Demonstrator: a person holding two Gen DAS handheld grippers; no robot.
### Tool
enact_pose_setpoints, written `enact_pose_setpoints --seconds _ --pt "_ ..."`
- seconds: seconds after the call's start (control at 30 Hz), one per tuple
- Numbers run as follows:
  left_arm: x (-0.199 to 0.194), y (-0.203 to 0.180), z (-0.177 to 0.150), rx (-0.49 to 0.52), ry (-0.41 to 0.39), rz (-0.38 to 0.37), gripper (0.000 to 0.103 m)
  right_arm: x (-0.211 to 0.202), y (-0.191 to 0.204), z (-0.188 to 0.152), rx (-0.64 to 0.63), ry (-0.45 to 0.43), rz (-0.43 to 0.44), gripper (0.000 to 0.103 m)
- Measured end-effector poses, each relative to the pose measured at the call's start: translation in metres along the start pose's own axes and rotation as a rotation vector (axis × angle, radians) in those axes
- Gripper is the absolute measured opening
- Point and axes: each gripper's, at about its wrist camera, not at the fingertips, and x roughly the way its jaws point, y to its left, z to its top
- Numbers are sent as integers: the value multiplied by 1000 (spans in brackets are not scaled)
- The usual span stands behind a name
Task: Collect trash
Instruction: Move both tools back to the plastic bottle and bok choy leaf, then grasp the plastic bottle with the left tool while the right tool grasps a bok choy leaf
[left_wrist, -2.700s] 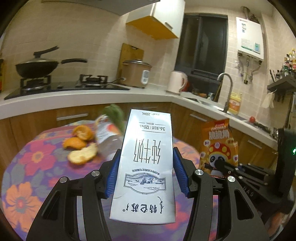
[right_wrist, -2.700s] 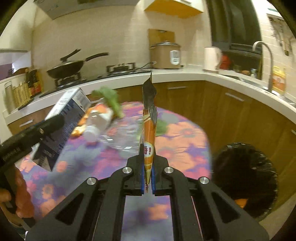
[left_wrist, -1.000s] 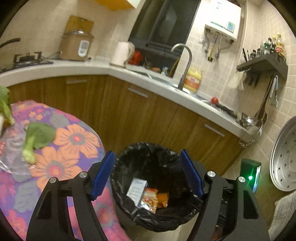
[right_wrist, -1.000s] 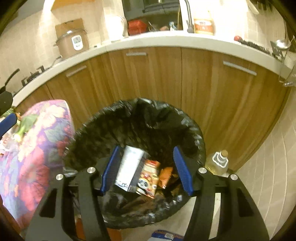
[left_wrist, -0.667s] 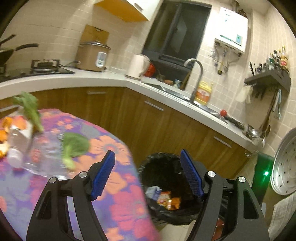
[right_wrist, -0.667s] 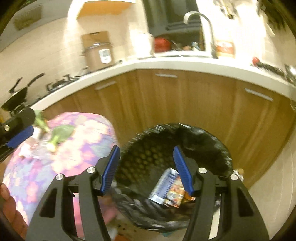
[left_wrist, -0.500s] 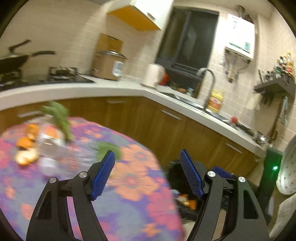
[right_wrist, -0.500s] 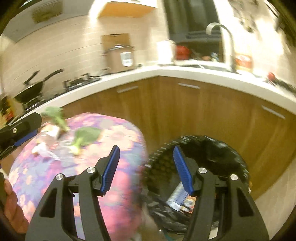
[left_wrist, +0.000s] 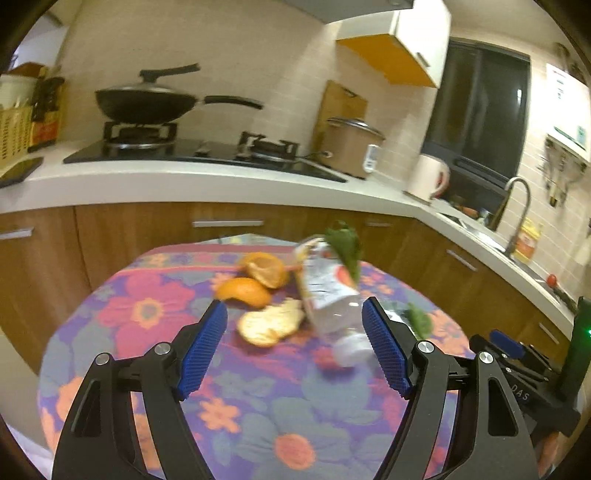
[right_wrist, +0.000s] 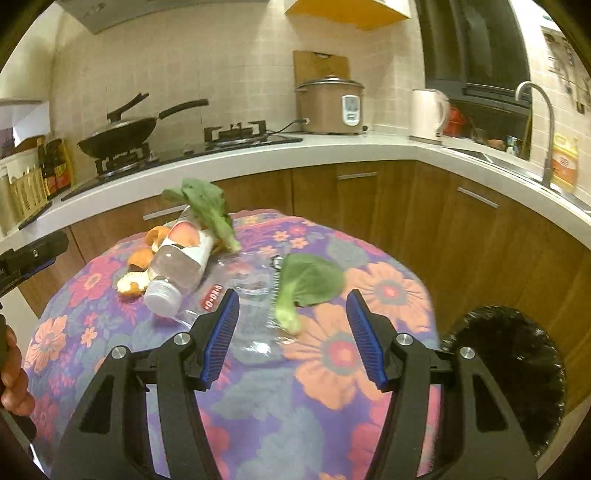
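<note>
Jaws of both grippers gape empty; right gripper (right_wrist: 291, 334) frames the leaf (right_wrist: 308, 282) at centre frame, stem pointing toward it.

Readable text is scarce. "DAS" in pale letters on the right gripper's black body (left_wrist: 521, 396). A red tag with white lettering (right_wrist: 212, 296), just right of the plastic bottle (right_wrist: 181, 264): too blurred. Rice cooker (right_wrist: 330, 105) display: illegible.
</note>
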Motion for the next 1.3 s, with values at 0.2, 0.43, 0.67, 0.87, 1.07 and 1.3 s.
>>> enact_pose_setpoints --seconds 0.2,0.43,0.67,0.87,1.07,1.3 --pt "23 -2 7 -2 -5 17 74 34 8 8 -31 30 -38 57" --pt "73 -28 15 19 81 -28 74 67 -1 13 -6 141 -42 56" --pt "122 -40 15 9 140 -8 74 80 -1 17 -13 157 -47 51" --pt "145 -48 11 7 185 -36 74 101 -4 18 -3 243 -20 37" --pt "153 -49 8 6 200 -28 70 113 -5 15 2 309 6 25" --pt "154 -44 6 -10 214 -30 63 110 -3 14 -5 303 4 11"
